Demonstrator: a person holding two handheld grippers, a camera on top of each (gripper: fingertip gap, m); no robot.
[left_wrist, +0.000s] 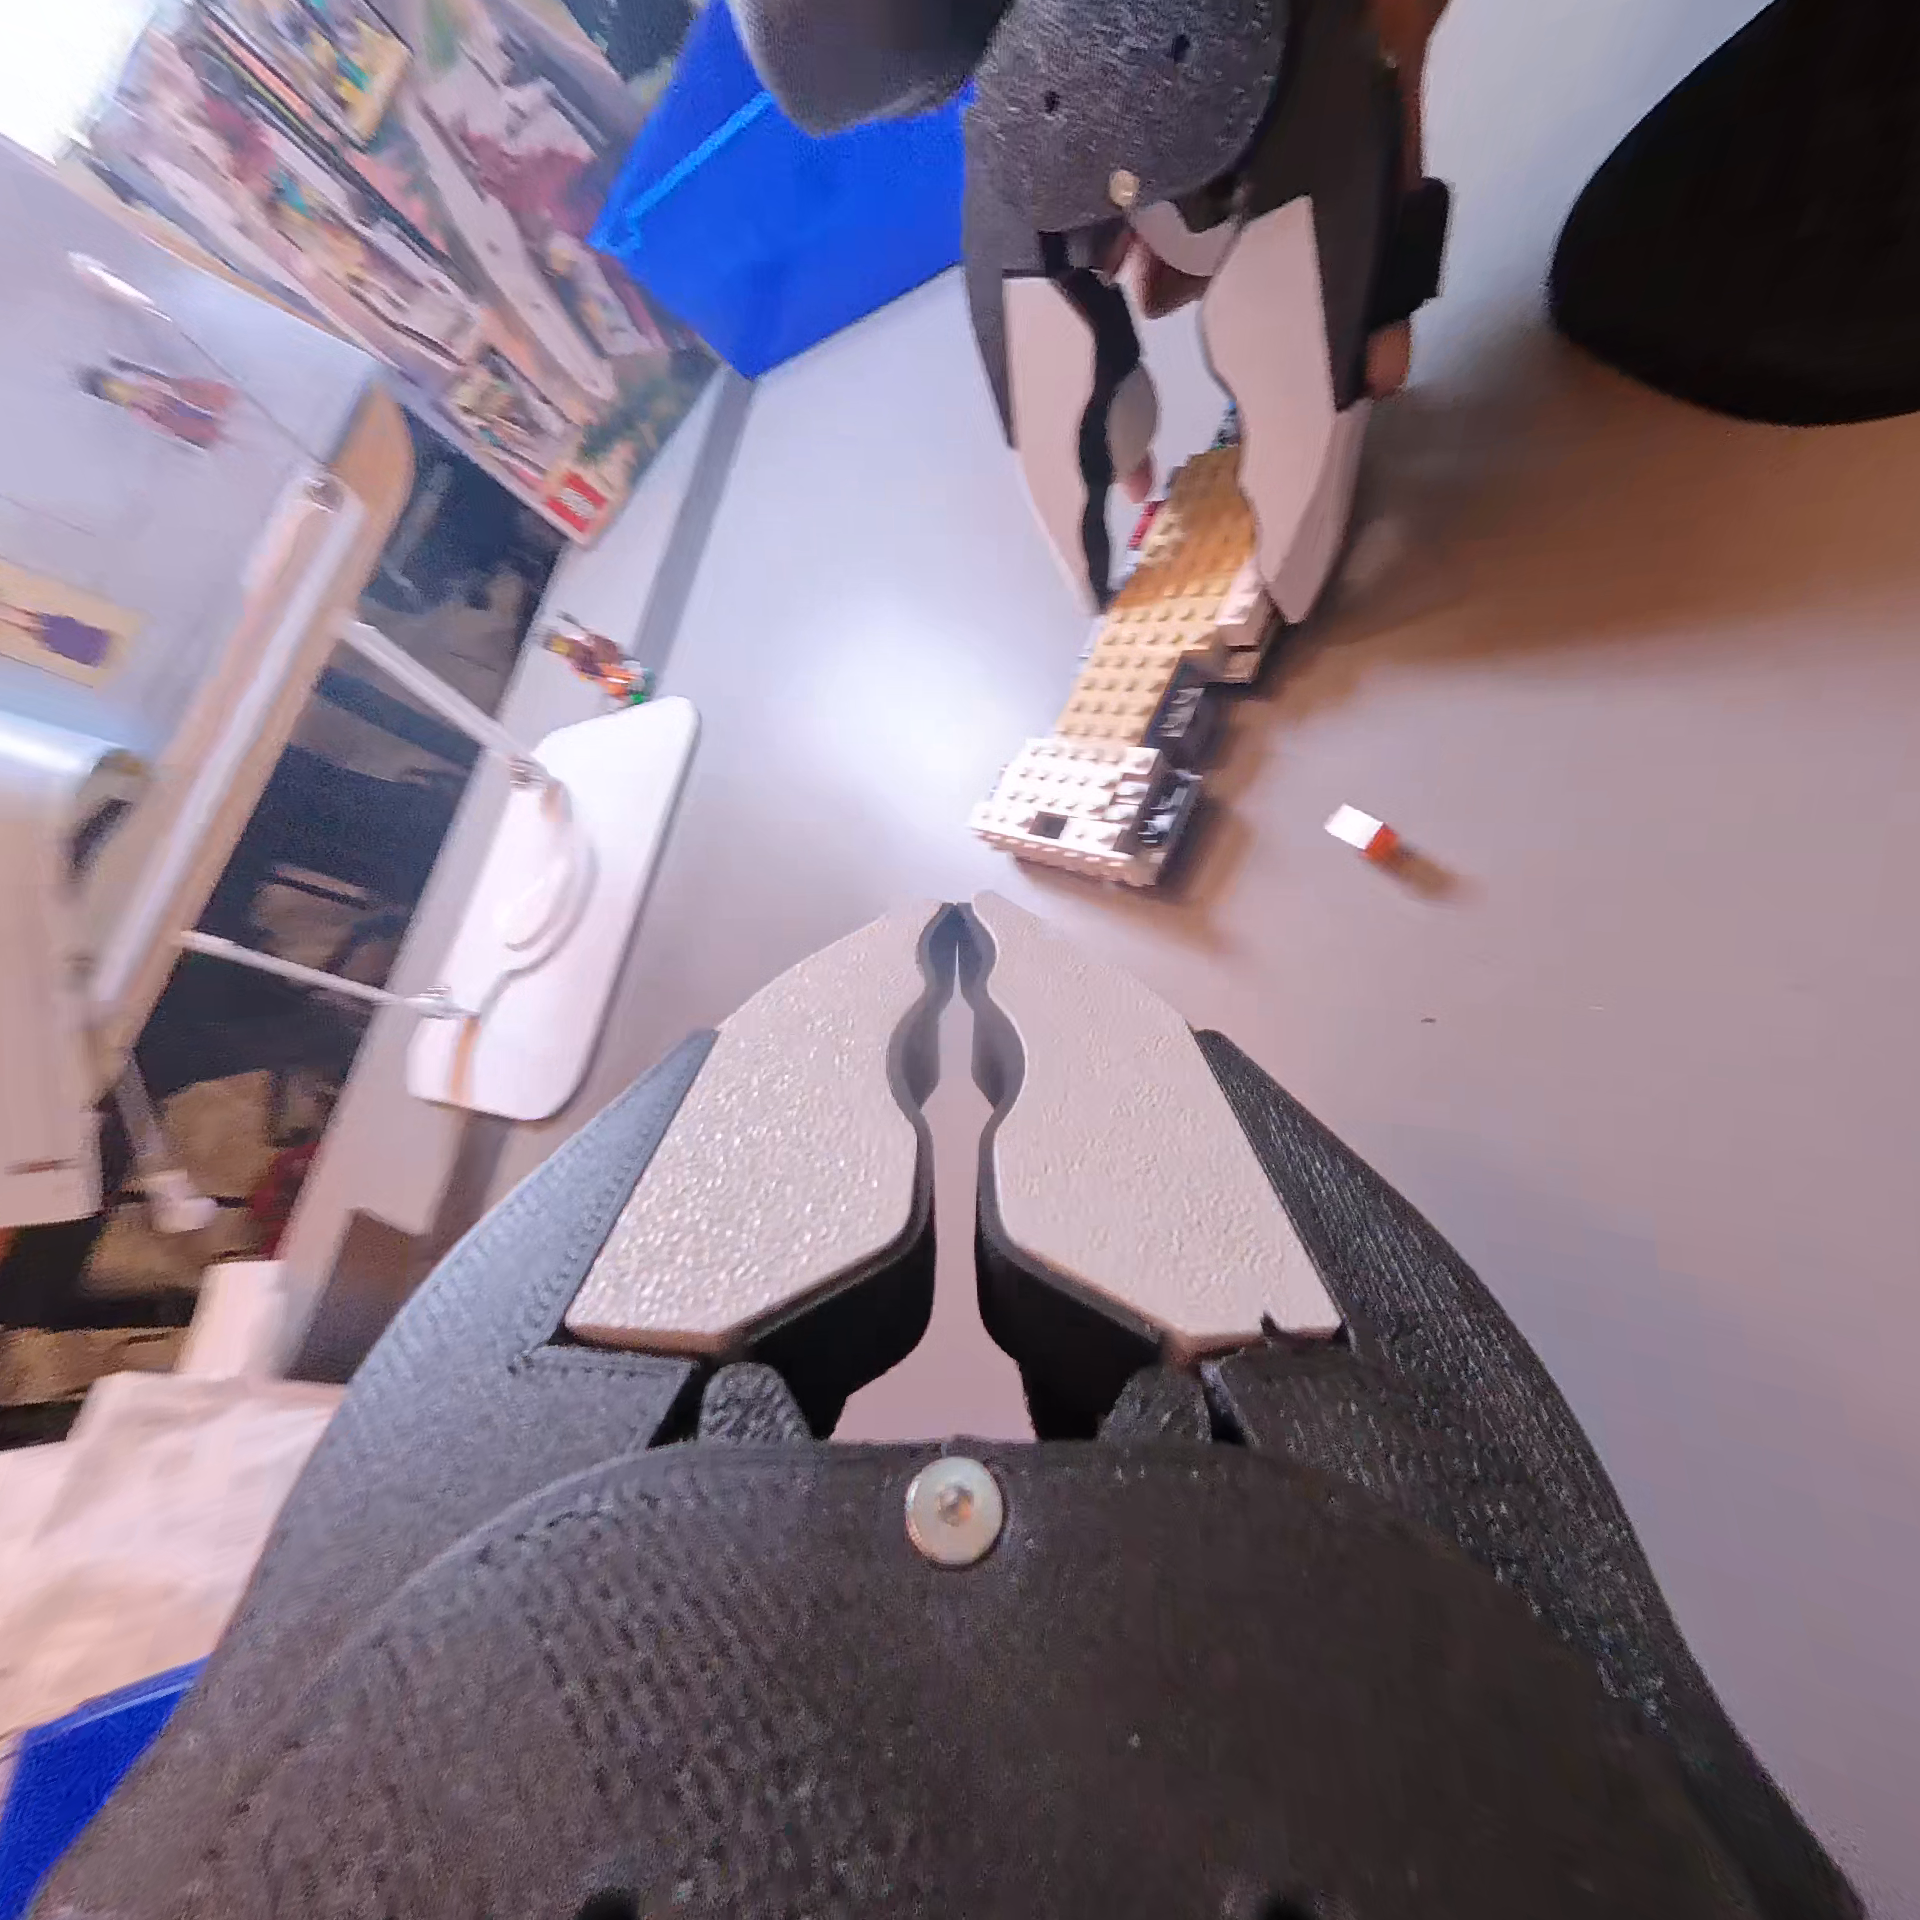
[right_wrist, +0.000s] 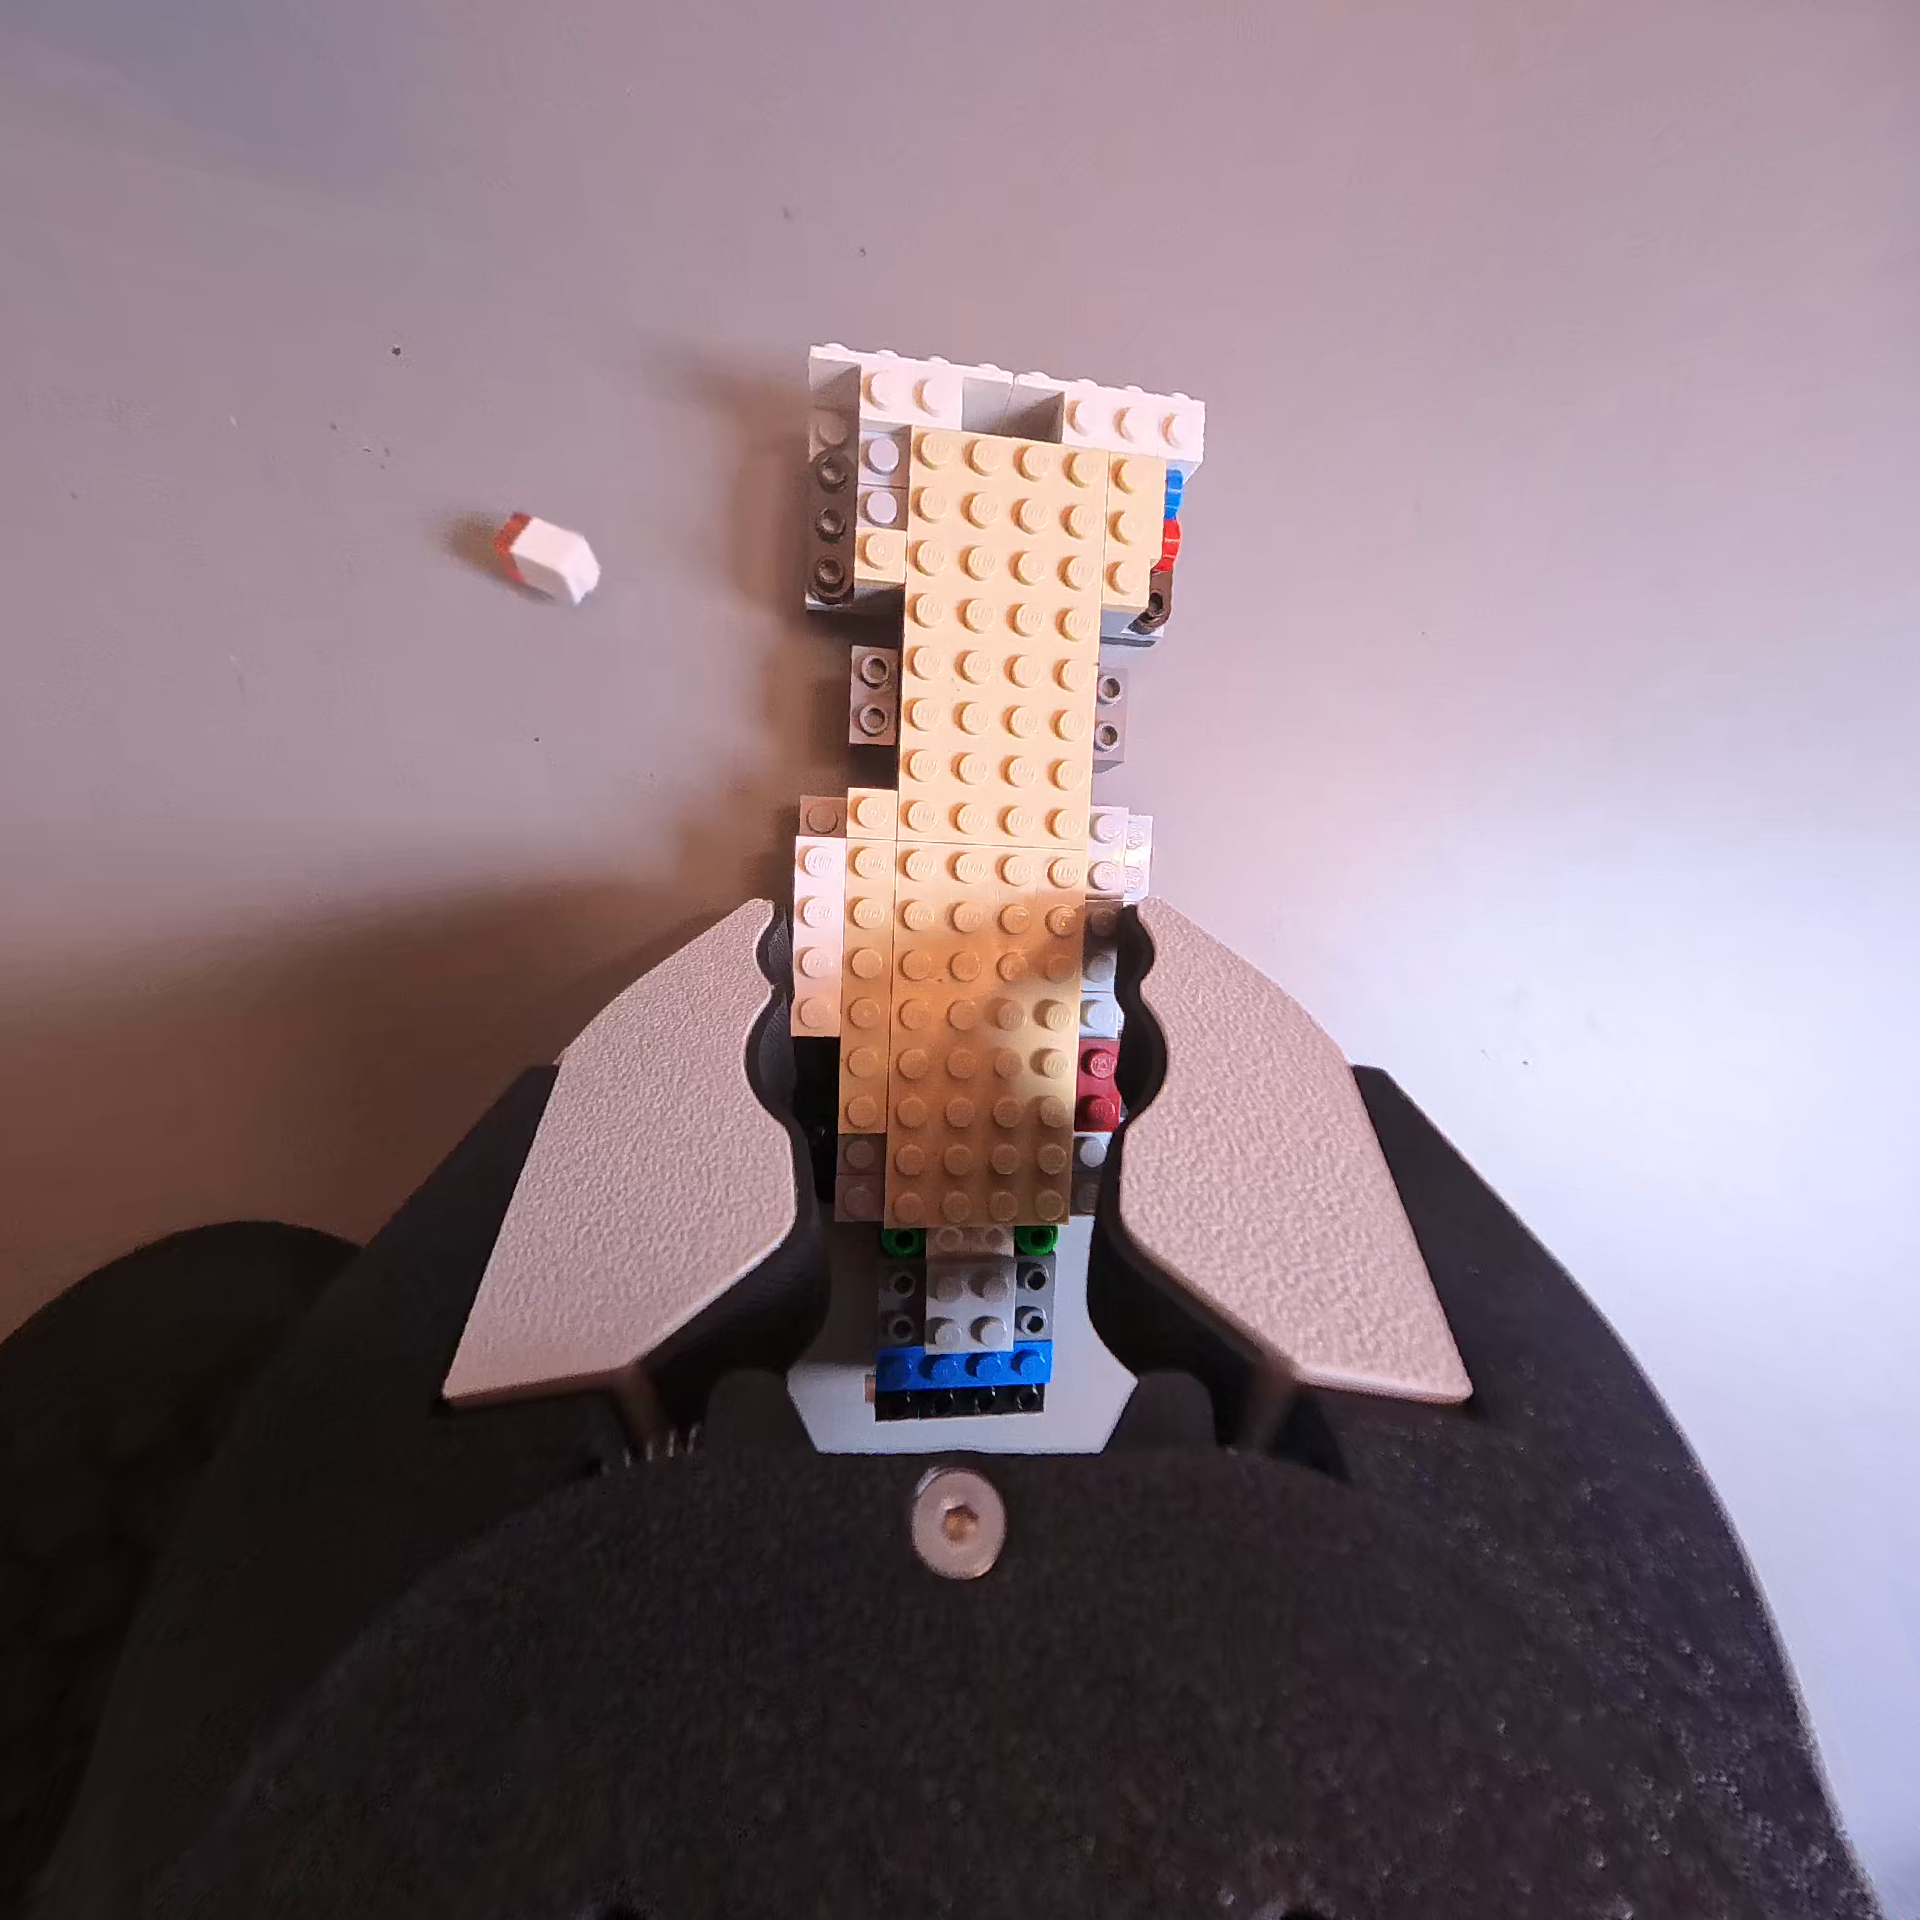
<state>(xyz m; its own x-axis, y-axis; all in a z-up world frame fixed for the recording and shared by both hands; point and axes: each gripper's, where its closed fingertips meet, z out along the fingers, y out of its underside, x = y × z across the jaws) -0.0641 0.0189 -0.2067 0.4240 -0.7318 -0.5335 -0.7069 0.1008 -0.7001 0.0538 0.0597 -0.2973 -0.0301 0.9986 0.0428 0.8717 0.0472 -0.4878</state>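
Observation:
A long brick model (right_wrist: 997, 675) with a tan studded top and white bricks at its far end lies on the grey table (right_wrist: 1558, 623). My right gripper (right_wrist: 956, 914) straddles its near half, with both pads against the model's sides. It also shows in the left wrist view (left_wrist: 1190, 597), on the model (left_wrist: 1132, 675). My left gripper (left_wrist: 961, 914) is shut with nothing between its pads, above the table a little short of the model's white end. A small white and red piece (right_wrist: 551, 556) lies loose beside the model; it also shows in the left wrist view (left_wrist: 1361, 831).
A blue bin (left_wrist: 790, 239) stands at the table's far side. A flat white board (left_wrist: 561, 914) on thin legs lies at the left, with a small figure (left_wrist: 603, 655) near it. Shelves of boxes (left_wrist: 416, 208) fill the background. A dark rounded shape (left_wrist: 1745, 208) is at the upper right. Tip to tip, the grippers are about 15 cm apart.

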